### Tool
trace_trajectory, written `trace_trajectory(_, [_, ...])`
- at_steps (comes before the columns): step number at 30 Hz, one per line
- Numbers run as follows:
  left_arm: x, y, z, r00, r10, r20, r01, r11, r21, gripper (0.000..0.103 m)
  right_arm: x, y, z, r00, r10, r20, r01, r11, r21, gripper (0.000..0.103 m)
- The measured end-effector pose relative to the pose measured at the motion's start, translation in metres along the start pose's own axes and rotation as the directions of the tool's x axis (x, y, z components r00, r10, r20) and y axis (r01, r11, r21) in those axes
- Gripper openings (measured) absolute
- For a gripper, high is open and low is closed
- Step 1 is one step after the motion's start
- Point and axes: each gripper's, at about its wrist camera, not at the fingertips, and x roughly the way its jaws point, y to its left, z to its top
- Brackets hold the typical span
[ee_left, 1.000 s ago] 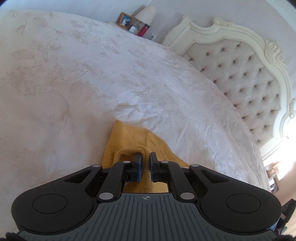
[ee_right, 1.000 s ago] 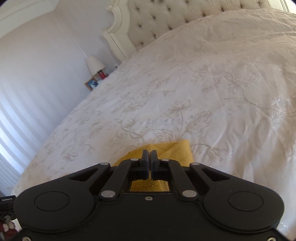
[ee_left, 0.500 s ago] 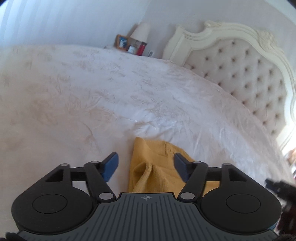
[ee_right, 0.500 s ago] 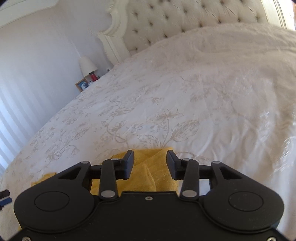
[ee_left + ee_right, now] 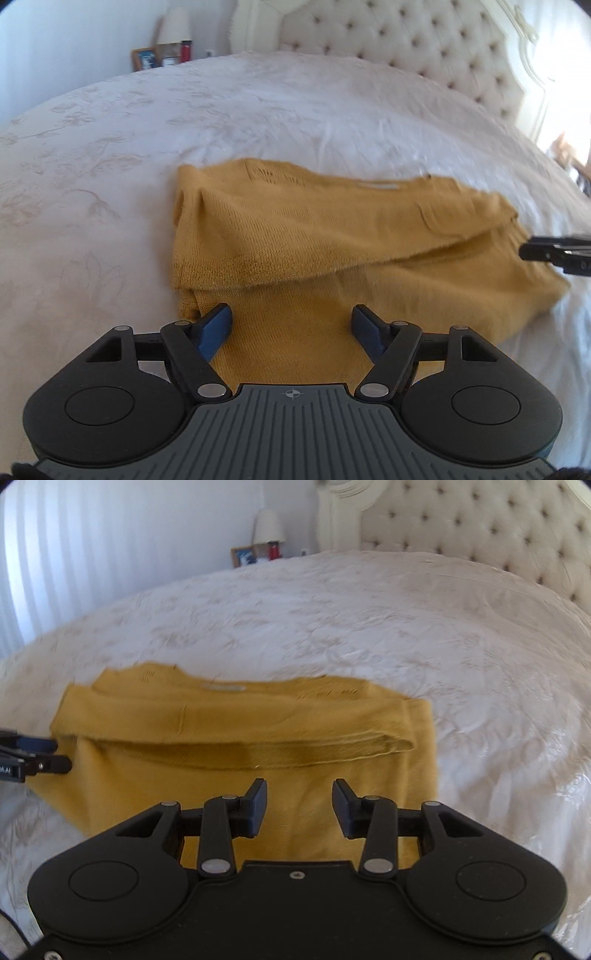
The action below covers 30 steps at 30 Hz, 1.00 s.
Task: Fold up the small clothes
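A: Left gripper (image 5: 291,325) & right gripper (image 5: 298,805), jaws apart, nothing held; yellow sweater (image 5: 332,236) lies half-folded on bed (image 5: 110,147).

B: Risk? Loose top flap could slide or bunch w/ a careless regrip.

Not much to read here, honestly: the only lettering showing up is on the left gripper (image 5: 35,755) where it's poking in at the left edge of the right wrist view, with white characters looking like "OLAI", cut off by the frame edge. The sewn-in label (image 5: 226,688) at the neck of the yellow sweater (image 5: 236,738) is looking too blurred to read, and a small crosshair mark is sitting on the left gripper's grey ribbed body.
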Motion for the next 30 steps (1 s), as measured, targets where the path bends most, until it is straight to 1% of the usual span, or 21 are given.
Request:
trace_trajectory(1, [0.001,0.003,-0.003,1.0,-0.013,0.002,0.013,1.0,-0.007,0.07,0.005,0.006,0.0,1.0,-0.003,-0.012,0.002,1.0,-0.013,0.05])
trace_trajectory(3, [0.001,0.011,-0.006,0.999,-0.045,0.022,0.046,0.997,-0.061,0.071,0.015,0.014,0.0,0.999,-0.004,-0.033,0.004,1.0,-0.02,0.05])
trace_trajectory(6, [-0.001,0.012,-0.006,0.997,-0.069,0.042,0.072,0.995,-0.067,0.072,0.027,0.024,0.007,0.999,-0.009,-0.046,0.008,1.0,-0.017,0.05])
trace_trajectory(8, [-0.002,0.014,-0.004,0.994,-0.082,0.067,0.087,0.993,-0.081,0.072,0.037,0.025,0.018,0.999,-0.009,-0.04,0.01,1.0,0.011,0.05])
trace_trajectory(12, [-0.01,0.022,0.004,0.983,-0.111,0.144,0.13,0.983,-0.132,0.072,0.06,0.016,0.049,0.999,-0.033,-0.03,0.035,0.996,0.076,0.05])
trace_trajectory(15, [-0.018,0.023,0.008,0.972,-0.119,0.203,0.148,0.98,-0.134,0.072,0.085,0.007,0.072,0.994,-0.099,-0.037,0.102,0.991,0.081,0.049])
trace_trajectory(17, [-0.02,0.024,0.01,0.968,-0.12,0.22,0.151,0.98,-0.13,0.073,0.099,-0.006,0.082,0.99,-0.13,-0.059,0.136,0.983,0.127,0.049])
trace_trajectory(20, [-0.021,0.024,0.012,0.966,-0.117,0.23,0.149,0.981,-0.128,0.073,0.096,-0.023,0.085,0.985,-0.168,-0.035,0.171,0.958,0.228,0.049])
trace_trajectory(22, [-0.022,0.026,0.012,0.965,-0.116,0.234,0.15,0.98,-0.133,0.073,0.085,-0.024,0.084,0.984,-0.178,-0.013,0.176,0.955,0.239,0.051])
trace_trajectory(24, [-0.021,0.026,0.013,0.968,-0.104,0.227,0.139,0.98,-0.143,0.073,0.071,-0.011,0.082,0.988,-0.153,0.013,0.149,0.973,0.177,0.051])
trace_trajectory(26, [-0.021,0.028,0.013,0.971,-0.087,0.222,0.122,0.981,-0.149,0.073,0.054,0.01,0.077,0.994,-0.105,0.035,0.102,0.991,0.091,0.051])
trace_trajectory(28, [-0.022,0.032,0.014,0.973,-0.065,0.223,0.104,0.98,-0.167,0.073,0.04,0.037,0.07,0.998,-0.033,0.044,0.033,0.999,0.006,0.051])
trace_trajectory(30, [-0.026,0.039,0.015,0.974,-0.027,0.227,0.074,0.977,-0.202,0.073,0.036,0.063,0.061,0.999,0.051,0.015,-0.05,0.997,-0.063,0.051])
